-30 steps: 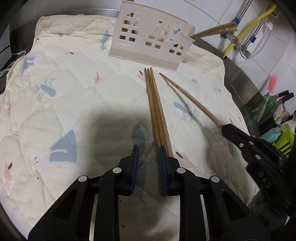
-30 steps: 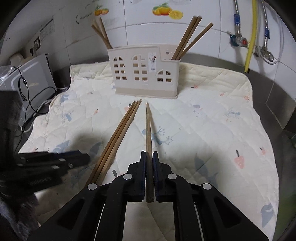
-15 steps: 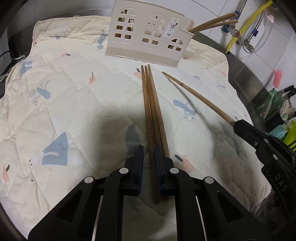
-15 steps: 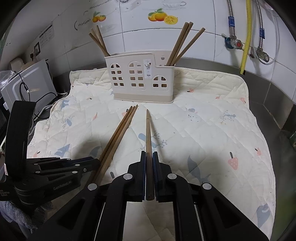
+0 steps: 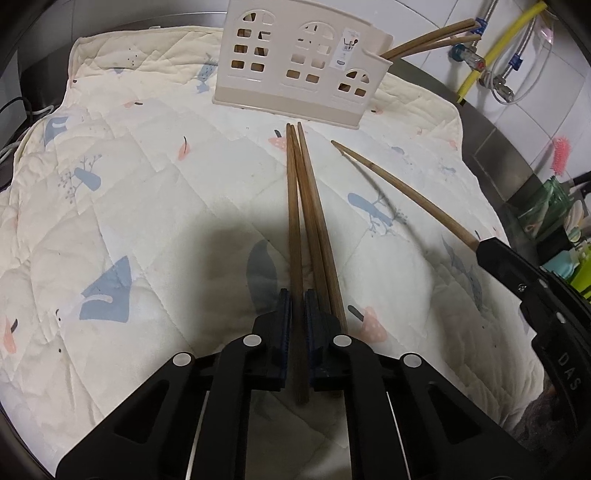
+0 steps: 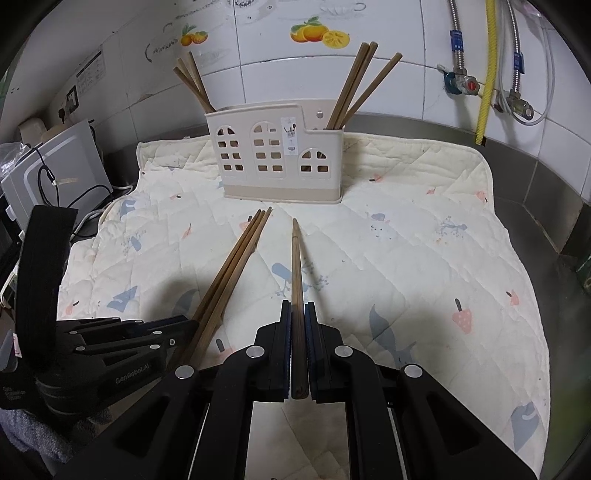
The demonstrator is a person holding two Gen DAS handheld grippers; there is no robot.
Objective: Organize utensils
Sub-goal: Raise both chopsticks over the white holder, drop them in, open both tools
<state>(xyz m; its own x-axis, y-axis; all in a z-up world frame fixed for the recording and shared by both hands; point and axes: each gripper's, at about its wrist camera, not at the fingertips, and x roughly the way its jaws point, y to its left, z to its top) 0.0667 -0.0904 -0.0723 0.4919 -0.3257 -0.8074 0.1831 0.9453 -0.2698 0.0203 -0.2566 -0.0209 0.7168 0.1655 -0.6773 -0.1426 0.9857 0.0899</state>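
white wall tiles with orange-fruit stickers (image 6: pixel 319 34) back a steel counter, and a quilted cream mat (image 5: pixel 147 192) with blue and pink prints covers it. writing first: "genrobot.ai" reads on the side of the left gripper (image 6: pixel 177 326) in the right wrist view, and "das" shows on the right gripper's body at the edge of the left wrist view. the small label on the cream holder (image 6: pixel 279 153) is too small to read. now the jaws: left gripper (image 5: pixel 297 310) has its blue pads narrowed right onto the leftmost of three chopsticks (image 5: pixel 306 221) lying together on the mat, tips toward the holder; the other two lie just beside its right finger. right gripper (image 6: pixel 297 321) is clamped on a single chopstick (image 6: pixel 296 266), pointing at the holder. more chopsticks (image 6: pixel 354 85) stand in the holder's right compartment, others in its left.
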